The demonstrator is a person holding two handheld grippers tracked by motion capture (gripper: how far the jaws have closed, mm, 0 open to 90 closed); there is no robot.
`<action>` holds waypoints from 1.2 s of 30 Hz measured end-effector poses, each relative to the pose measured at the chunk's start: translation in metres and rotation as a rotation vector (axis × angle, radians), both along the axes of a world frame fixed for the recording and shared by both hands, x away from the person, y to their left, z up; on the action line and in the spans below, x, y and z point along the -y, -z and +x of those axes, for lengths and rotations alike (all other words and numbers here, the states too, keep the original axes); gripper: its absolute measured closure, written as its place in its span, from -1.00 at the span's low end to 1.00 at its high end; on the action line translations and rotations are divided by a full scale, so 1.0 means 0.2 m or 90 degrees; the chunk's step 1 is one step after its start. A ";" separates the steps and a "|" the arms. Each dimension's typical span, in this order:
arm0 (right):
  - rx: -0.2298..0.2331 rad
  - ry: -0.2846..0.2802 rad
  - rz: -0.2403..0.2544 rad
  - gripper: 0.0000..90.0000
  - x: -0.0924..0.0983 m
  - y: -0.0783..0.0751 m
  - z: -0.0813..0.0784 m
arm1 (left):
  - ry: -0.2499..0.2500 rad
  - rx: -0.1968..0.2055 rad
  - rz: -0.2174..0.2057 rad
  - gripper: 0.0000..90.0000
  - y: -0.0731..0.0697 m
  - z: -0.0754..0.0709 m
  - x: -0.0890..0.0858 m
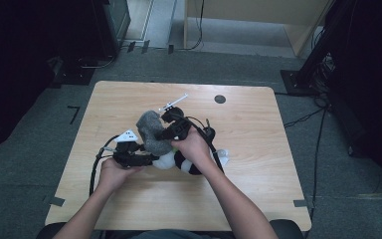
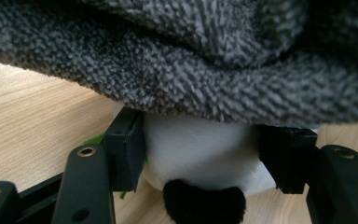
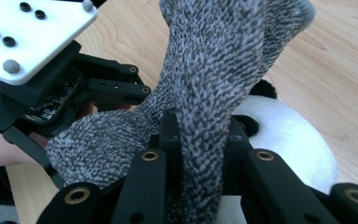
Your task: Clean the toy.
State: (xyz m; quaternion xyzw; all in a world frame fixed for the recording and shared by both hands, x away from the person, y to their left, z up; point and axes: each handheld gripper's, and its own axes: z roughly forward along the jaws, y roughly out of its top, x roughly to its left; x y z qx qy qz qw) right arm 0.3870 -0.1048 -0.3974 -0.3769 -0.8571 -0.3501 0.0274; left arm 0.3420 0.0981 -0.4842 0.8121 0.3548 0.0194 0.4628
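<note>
We judge the work about midway: we seem to be pulling a grey knitted hat [image 1: 152,130] over the head of a plush panda [image 1: 179,160], and the hat already drapes over the top of that head, though it bunches upward and is not yet drawn down. Our left gripper [image 1: 140,158] has its jaws pressed on either side of the panda's white head, holding the toy steady, with the hat's fuzzy edge hanging just above them. Our right gripper [image 1: 171,119] pinches a fold of the hat tightly between its jaws, lifting it at about twelve o'clock from the panda. The toy lies near the middle of the wooden table [image 1: 258,119], white-bodied with black ears and limbs; the hat looks soft, speckled grey and stretchy.
</note>
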 end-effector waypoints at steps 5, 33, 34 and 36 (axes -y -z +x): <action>0.010 0.009 -0.011 0.69 0.05 0.01 0.02 | -0.009 -0.001 0.001 -0.12 0.00 0.00 0.01; 0.016 0.090 -0.074 0.73 0.34 0.01 0.06 | -0.011 -0.006 -0.006 -0.09 -0.01 0.01 0.00; 0.024 0.091 -0.078 0.73 0.34 0.00 0.06 | -0.011 -0.006 -0.007 -0.09 -0.01 0.01 0.00; 0.027 0.093 -0.080 0.73 0.35 -0.01 0.07 | -0.012 -0.006 -0.007 -0.08 -0.01 0.01 0.00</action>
